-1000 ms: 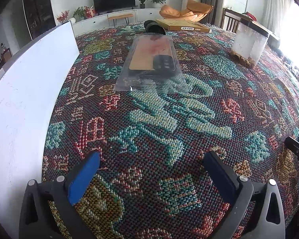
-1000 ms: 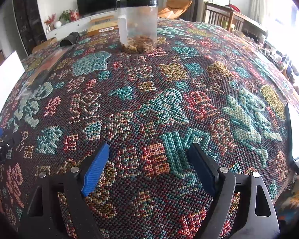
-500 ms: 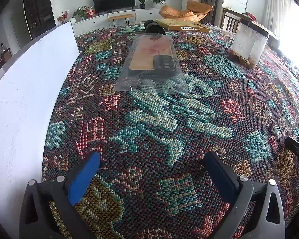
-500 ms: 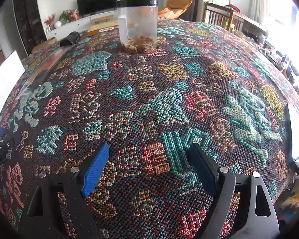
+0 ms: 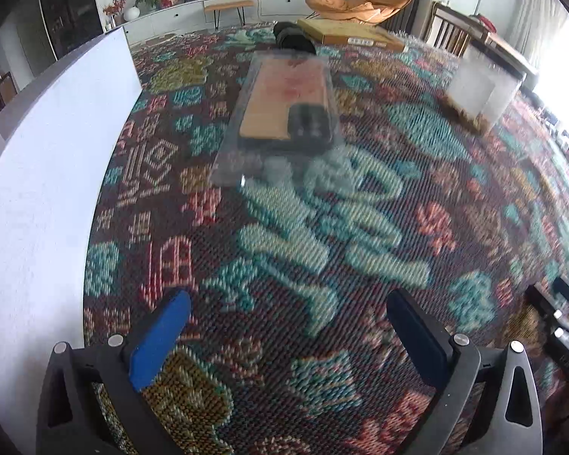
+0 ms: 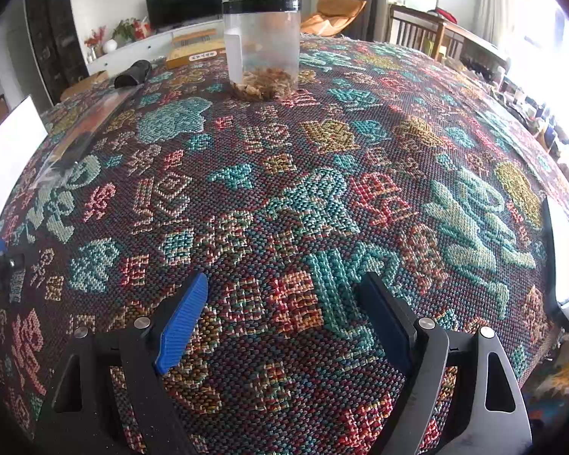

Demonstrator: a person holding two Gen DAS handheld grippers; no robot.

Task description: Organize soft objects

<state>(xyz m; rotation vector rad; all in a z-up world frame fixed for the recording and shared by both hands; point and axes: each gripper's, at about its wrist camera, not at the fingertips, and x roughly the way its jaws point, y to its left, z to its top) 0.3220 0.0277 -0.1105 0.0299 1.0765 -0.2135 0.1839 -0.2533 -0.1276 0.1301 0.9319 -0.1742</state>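
Both the left gripper and right gripper hover with jaws wide apart and empty over a patterned tabletop, while a clear plastic packet lies flat at upper centre of the left view.

There are two grippers: the left gripper and the right gripper, each with two fingers, wide apart. On the one patterned tablecloth there are one clear plastic bag, one clear jar, one dark roll, one flat cardboard box and one white board.
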